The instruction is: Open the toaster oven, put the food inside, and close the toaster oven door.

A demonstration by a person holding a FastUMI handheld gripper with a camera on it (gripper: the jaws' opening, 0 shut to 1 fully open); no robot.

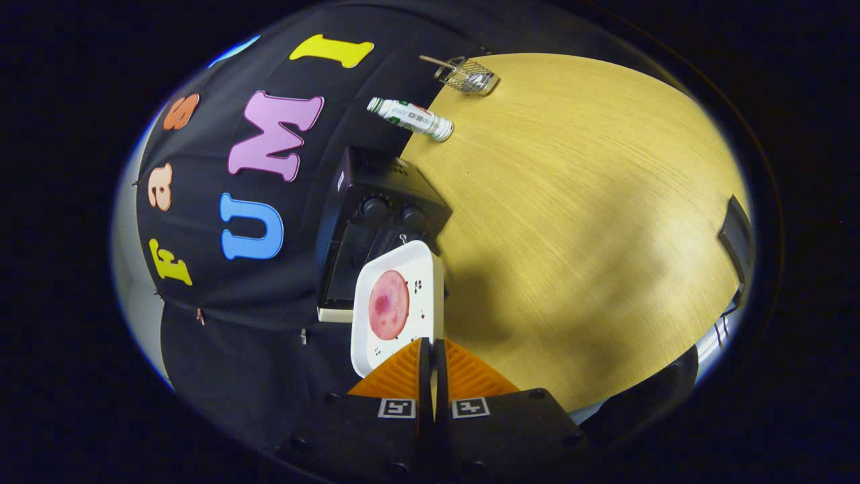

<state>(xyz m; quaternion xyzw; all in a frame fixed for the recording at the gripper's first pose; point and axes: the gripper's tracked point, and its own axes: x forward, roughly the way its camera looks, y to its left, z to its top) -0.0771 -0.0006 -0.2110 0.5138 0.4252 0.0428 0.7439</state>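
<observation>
White tray (430, 282) pinched in tool (433, 359), seemingly before toaster oven (383, 208)

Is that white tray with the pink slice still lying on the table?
No, the tongs are shut on the tray's edge and hold it up in front of the toaster oven.

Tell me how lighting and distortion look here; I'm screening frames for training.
Gripper view: fisheye bends the wooden table and rolls the scene; a soft shadow falls beside the toaster oven; mild sheen on the table; the white tray with food, gripped by the gripper, looks sharp.
</observation>
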